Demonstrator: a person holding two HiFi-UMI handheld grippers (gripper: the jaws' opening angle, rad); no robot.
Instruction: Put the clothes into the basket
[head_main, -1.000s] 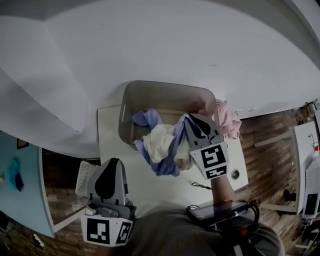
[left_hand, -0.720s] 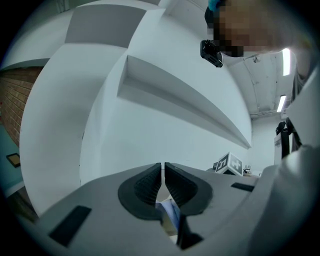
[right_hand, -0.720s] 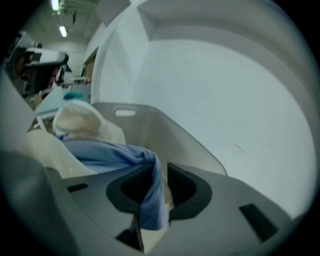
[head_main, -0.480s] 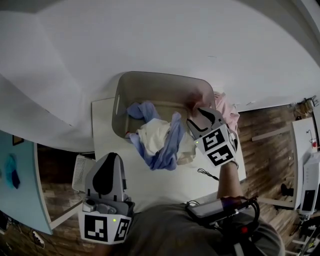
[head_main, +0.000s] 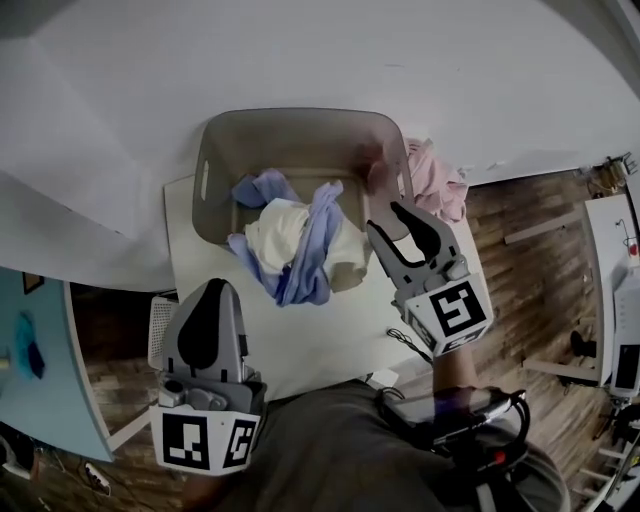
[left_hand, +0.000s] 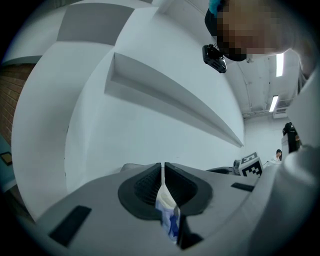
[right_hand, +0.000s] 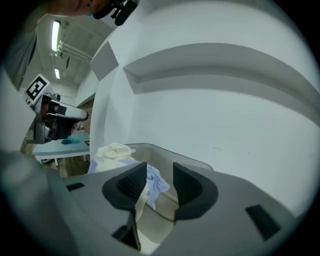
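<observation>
A grey basket (head_main: 215, 150) stands at the far side of the white table (head_main: 310, 345). Blue and cream clothes (head_main: 295, 240) lie heaped in it and spill over its near rim. A pink garment (head_main: 437, 182) lies beside the basket's right end. My right gripper (head_main: 392, 222) hovers open by the basket's near right corner. Its jaws have just closed in a little, with nothing between them. In the right gripper view (right_hand: 160, 172) the basket (right_hand: 192, 161) and clothes (right_hand: 116, 151) lie beyond. My left gripper (head_main: 212, 290) is shut at the near left, off the clothes.
A thin black cable (head_main: 405, 343) lies on the table near the right gripper. A white slatted crate (head_main: 160, 330) stands off the table's left edge. White walls close in behind the basket; wooden floor (head_main: 540, 260) shows at the right.
The right gripper was shut on the blue and cream clothes over the basket; it has let go and drawn back to the near right. The clothes now rest on the basket's rim.
</observation>
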